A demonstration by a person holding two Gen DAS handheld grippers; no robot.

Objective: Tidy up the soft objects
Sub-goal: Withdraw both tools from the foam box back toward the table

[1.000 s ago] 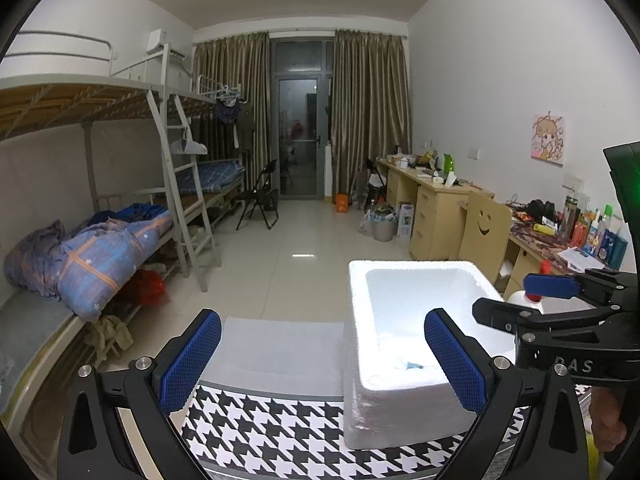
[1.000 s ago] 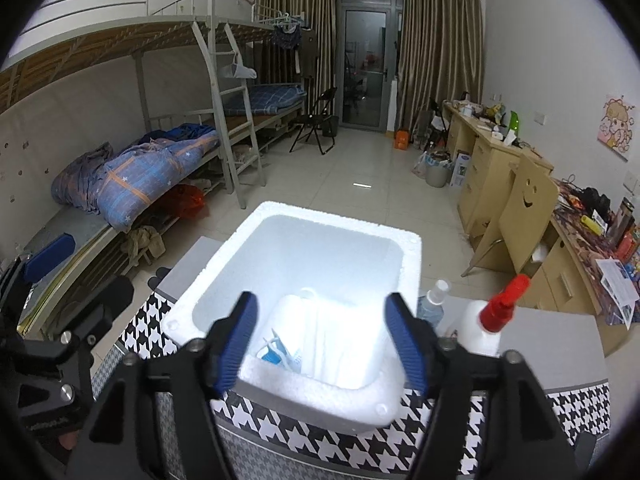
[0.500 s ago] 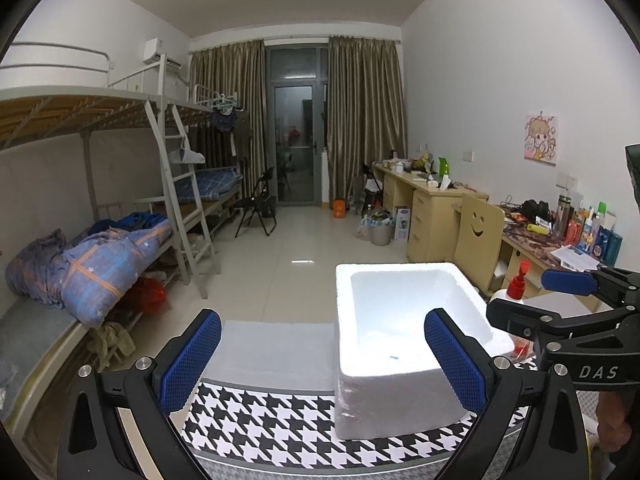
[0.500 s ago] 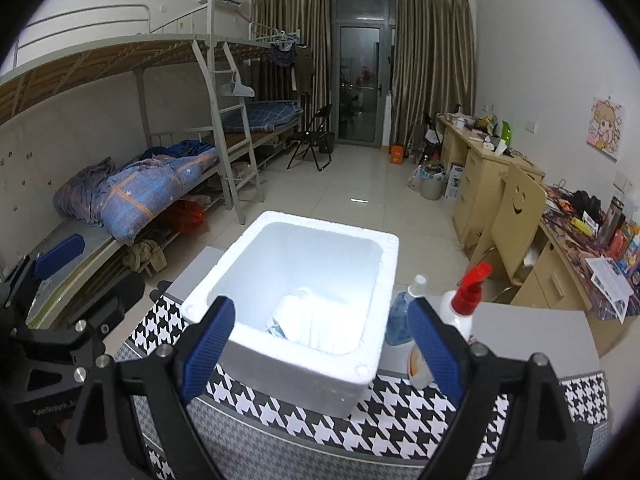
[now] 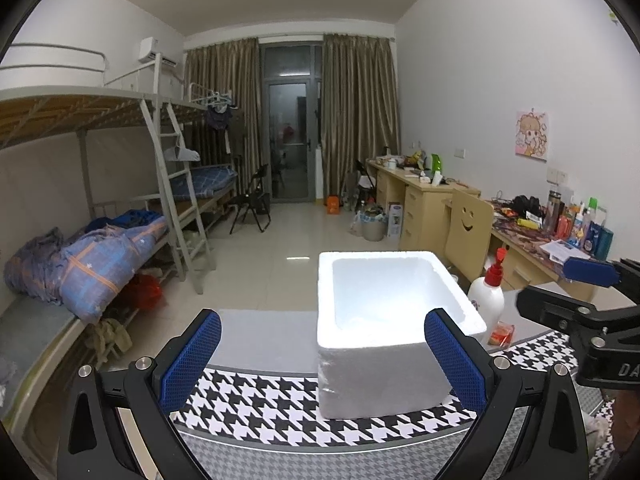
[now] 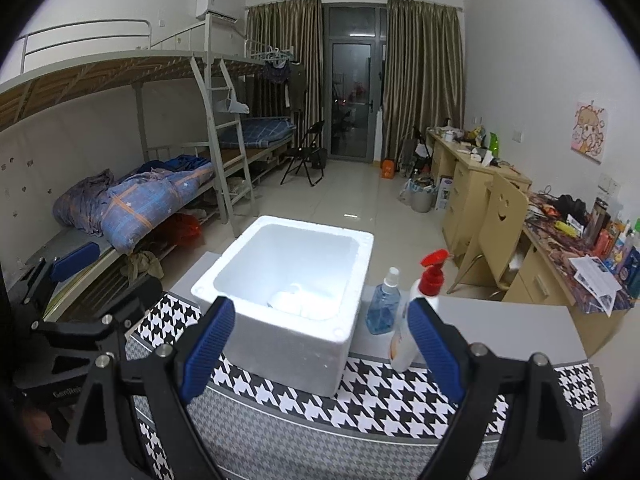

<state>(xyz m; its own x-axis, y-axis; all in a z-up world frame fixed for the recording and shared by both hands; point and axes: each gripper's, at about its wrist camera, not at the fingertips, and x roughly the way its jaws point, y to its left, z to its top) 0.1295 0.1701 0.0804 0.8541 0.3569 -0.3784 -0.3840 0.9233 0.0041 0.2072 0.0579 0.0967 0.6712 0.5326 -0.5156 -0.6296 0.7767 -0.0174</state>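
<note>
White soft bundle (image 6: 294,300) already in foam box (image 6: 340,332); left gripper (image 5: 322,354) and right gripper (image 6: 320,346) both wide open, empty; nothing else soft visible on the table, likely near done.

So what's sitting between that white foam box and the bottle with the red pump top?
In the right wrist view, a small blue spray bottle stands between the white foam box and the red-pump bottle. The left wrist view hides it behind the box.

White walls, tiled floor (image 5: 280,264), bunk beds (image 5: 120,208), brown curtains (image 5: 356,120), wooden desks (image 5: 420,200)
</note>
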